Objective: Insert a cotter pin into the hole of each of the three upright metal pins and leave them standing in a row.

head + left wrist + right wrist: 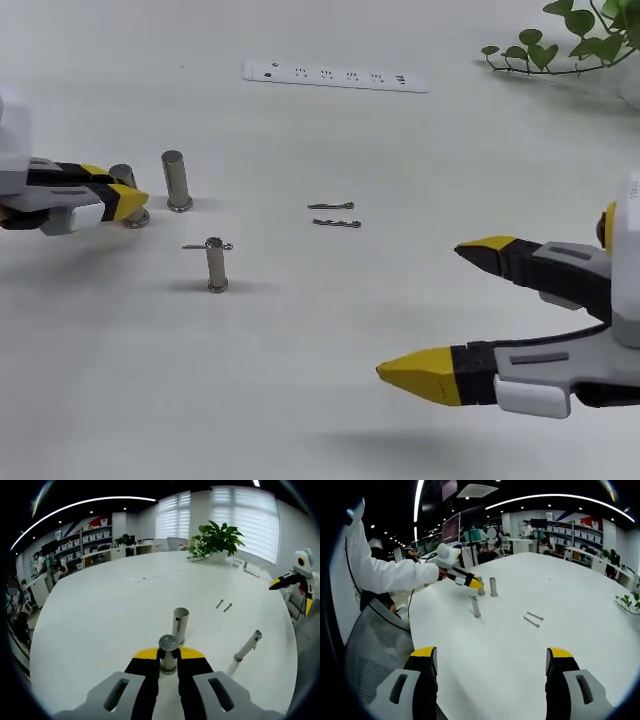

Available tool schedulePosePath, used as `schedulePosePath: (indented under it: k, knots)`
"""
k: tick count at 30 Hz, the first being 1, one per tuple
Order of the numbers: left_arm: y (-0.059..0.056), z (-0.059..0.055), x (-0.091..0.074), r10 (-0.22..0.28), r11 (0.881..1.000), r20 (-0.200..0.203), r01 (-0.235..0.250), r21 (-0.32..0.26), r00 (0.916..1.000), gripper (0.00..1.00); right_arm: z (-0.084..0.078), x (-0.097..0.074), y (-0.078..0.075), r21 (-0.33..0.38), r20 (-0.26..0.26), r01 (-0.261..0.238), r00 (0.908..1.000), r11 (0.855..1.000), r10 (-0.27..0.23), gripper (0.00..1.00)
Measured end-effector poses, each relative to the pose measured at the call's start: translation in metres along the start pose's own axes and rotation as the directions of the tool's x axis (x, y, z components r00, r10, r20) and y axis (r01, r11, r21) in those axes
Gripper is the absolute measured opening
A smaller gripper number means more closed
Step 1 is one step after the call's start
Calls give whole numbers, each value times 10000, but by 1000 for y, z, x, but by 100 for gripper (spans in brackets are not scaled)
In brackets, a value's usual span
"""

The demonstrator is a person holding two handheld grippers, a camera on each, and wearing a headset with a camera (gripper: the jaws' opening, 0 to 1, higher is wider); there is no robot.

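- The right tongs [420, 310] hang nearest, at the right above the white surface [300, 400]. They are spread wide and hold nothing.
- Beyond them, left of centre, the first pin [216, 268] stands upright and alone. A fitted cotter [207, 245] passes through the hole near its top and sticks out on both sides.
- Right of it and a little farther off, the near cotter [336, 223] and the far cotter [331, 206] lie flat, just beside each other and roughly parallel. They are well apart from every pin.
- At the left, the left tongs [140, 200] are pinching the second pin [122, 177] by its shaft. It is upright, with its foot down at the surface. In the left gripper view the yellow tips sit against either side of it.
- Just beside it, to the right, the third pin [176, 180] stands upright with nothing through it, apart from the tongs.
- Farther back a power strip [335, 76] lies flat.
- A plant [570, 40] trails in at the far right corner.
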State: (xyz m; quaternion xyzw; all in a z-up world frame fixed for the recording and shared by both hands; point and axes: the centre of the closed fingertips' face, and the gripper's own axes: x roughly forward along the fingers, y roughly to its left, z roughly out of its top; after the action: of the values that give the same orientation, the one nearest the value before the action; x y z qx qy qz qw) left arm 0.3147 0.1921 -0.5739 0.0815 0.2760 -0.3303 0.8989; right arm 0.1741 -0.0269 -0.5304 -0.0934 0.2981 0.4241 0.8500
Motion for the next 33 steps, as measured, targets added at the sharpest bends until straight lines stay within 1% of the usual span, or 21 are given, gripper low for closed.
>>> schedulePosePath:
  k: [1, 2, 3, 5, 8, 10, 12, 13, 18, 20, 23, 25, 26, 28, 29, 30, 33]
  knots:
    - [0, 0, -1, 89, 9998, -34, -88, 184, 10000, 9, 0, 0, 0, -2, 6, 1, 10000, 10000, -1, 88]
    - [0, 1, -2, 139, 9999, -53, -139, 101, 9999, 9, 1, 0, -1, 7, 42, 24, 10000, 10000, -24, 88]
    - [0, 1, -4, 101, 9999, -48, -102, -127, 9999, 9, 2, 0, -2, 21, 57, 30, 10000, 10000, -30, 88]
    - [-1, 4, -8, 27, 9998, 82, -26, -196, 10000, 9, 2, 0, -3, -2, 98, 109, 9999, 9999, -109, 87]
    - [-6, 11, -15, -1, 10000, 142, 1, -41, 9999, 9, 3, -2, -6, -103, 172, 294, 9994, 9995, -292, 86]
    - [-10, 17, -21, -41, 10000, 173, 40, 63, 9998, 9, 4, -3, -7, -137, 233, 312, 9992, 9994, -309, 85]
    - [-15, 21, -25, -183, 9998, 257, 182, 43, 9995, 9, 6, -4, -8, -59, 341, 316, 9989, 9995, -314, 85]
    - [-18, 23, -26, -291, 9995, 311, 287, 131, 9991, 9, 7, -4, -8, -43, 378, 285, 9989, 9996, -284, 85]
    - [-37, 37, -34, -573, 9976, 440, 555, 408, 9974, 9, 8, -4, -5, -34, 482, 170, 9987, 9998, -168, 86]
    - [-45, 43, -36, -668, 9971, 508, 648, 395, 9965, 9, 10, -4, -2, -50, 533, 78, 9986, 10000, -76, 87]
    - [-56, 53, -41, -778, 9958, 604, 746, 522, 9951, 9, 12, -5, 0, -20, 654, -5, 9979, 10000, 7, 89]
    - [-69, 57, -44, -925, 9953, 563, 906, 351, 9941, 9, 12, -5, 2, 3, 708, -90, 9974, 10000, 90, 91]
    - [-71, 58, -45, -931, 9952, 574, 910, 367, 9940, 9, 12, -5, 2, -9, 720, -100, 9974, 9999, 101, 91]
    - [-79, 63, -48, -1003, 9943, 624, 977, 422, 9930, 9, 13, -6, 2, 6, 767, -111, 9970, 9999, 110, 92]
    - [-87, 66, -50, -1066, 9934, 665, 1035, 496, 9921, 9, 14, -6, 2, 48, 801, -133, 9967, 9999, 129, 93]
    - [-90, 67, -52, -1103, 9929, 689, 1068, 518, 9915, 9, 14, -7, 2, 65, 830, -126, 9965, 9999, 120, 94]
    - [-108, 73, -56, -1335, 9880, 752, 1268, 877, 9882, 9, 17, -8, 2, 57, 1010, -126, 9948, 9999, 120, 94]
